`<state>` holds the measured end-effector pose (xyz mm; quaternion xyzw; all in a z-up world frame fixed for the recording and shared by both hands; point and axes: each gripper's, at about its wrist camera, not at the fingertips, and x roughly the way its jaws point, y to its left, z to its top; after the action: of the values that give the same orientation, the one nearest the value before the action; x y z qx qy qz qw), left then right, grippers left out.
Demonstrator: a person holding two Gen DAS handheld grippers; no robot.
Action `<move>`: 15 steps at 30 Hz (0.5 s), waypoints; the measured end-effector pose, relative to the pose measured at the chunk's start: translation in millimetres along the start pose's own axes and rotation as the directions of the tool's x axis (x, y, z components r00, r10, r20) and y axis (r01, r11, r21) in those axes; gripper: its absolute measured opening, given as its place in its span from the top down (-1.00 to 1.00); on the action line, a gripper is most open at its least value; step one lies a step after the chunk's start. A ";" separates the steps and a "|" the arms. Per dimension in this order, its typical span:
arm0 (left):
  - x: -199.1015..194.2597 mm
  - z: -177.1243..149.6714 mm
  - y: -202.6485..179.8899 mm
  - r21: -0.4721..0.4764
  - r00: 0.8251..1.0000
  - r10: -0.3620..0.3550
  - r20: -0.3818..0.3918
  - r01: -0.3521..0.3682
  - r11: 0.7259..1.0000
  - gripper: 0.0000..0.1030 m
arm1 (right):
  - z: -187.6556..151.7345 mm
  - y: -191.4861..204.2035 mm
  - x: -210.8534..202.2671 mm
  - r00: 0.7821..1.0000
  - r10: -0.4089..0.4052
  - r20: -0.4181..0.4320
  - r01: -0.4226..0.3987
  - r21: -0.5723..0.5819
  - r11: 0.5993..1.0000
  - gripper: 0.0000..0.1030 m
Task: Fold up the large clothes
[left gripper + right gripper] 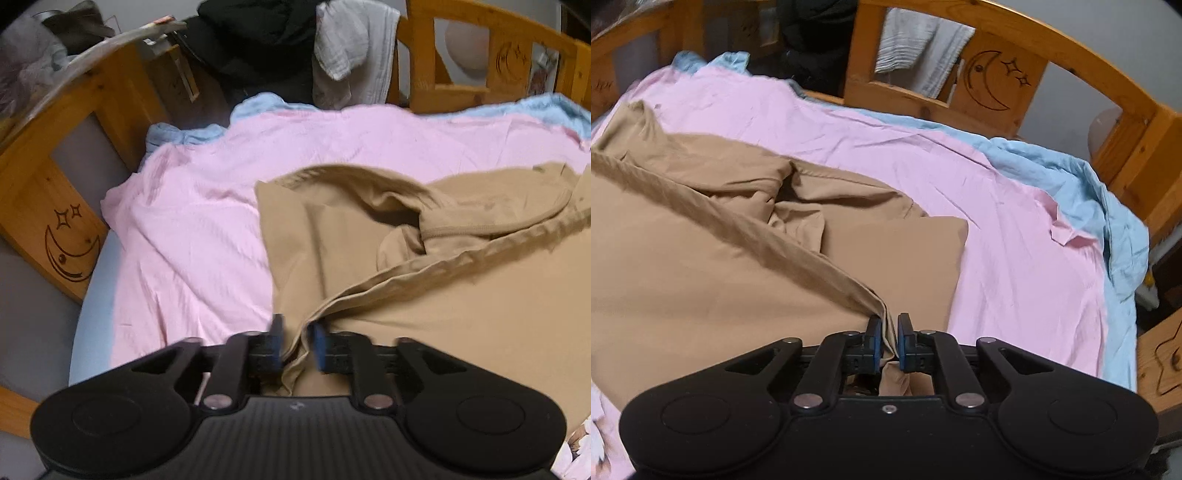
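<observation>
The tan garment lies spread on the pink sheet over the bed, its bulk stretching away from me toward the far side, with a loose zippered fold humped in its middle. Its near edge is the line that matters: it runs left to right between my two tools, so the garment's long span lies across me and the free cloth lies ahead of both sets of fingers. My left gripper pinches a bunched pleat of that edge at the garment's left near corner, jaws narrow on the cloth. My right gripper pinches the right near corner the same way, jaws nearly closed on a gathered tuck. Neither hand is nearer the far edge, so I judge both should carry forward together. Beyond the sheet, a blue sheet and the wooden bed rail border the far side.
</observation>
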<state>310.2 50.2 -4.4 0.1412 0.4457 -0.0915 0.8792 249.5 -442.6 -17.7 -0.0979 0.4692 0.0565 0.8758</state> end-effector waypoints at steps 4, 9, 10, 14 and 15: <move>-22.8 -10.4 24.5 -0.080 0.993 -0.007 0.114 0.016 0.997 -0.86 | -13.8 -20.8 -10.9 0.997 0.029 0.078 -0.039 0.135 0.990 0.26; -41.5 -32.1 65.6 -0.275 0.983 -0.081 0.168 0.125 0.953 -0.89 | -51.9 -53.4 -41.6 0.970 0.061 0.234 -0.151 0.386 0.910 -0.26; -41.8 -39.0 69.2 -0.291 0.984 -0.080 0.156 0.123 0.949 -0.89 | -59.5 -56.1 -47.5 0.966 0.060 0.252 -0.164 0.417 0.894 -0.40; -33.2 -78.0 77.6 -0.387 0.992 -0.087 0.096 0.118 0.914 -0.80 | -95.2 -54.3 -59.1 0.964 0.057 0.261 -0.187 0.506 0.842 -0.51; -27.8 -87.8 79.3 -0.425 0.991 -0.108 0.073 0.129 0.896 -0.72 | -101.7 -52.6 -57.1 0.966 0.060 0.252 -0.188 0.519 0.834 -0.51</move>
<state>250.2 154.9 -18.2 -0.0852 0.4417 -0.0480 0.8918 145.5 -517.1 -18.8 0.1896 0.3691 -0.0097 0.9098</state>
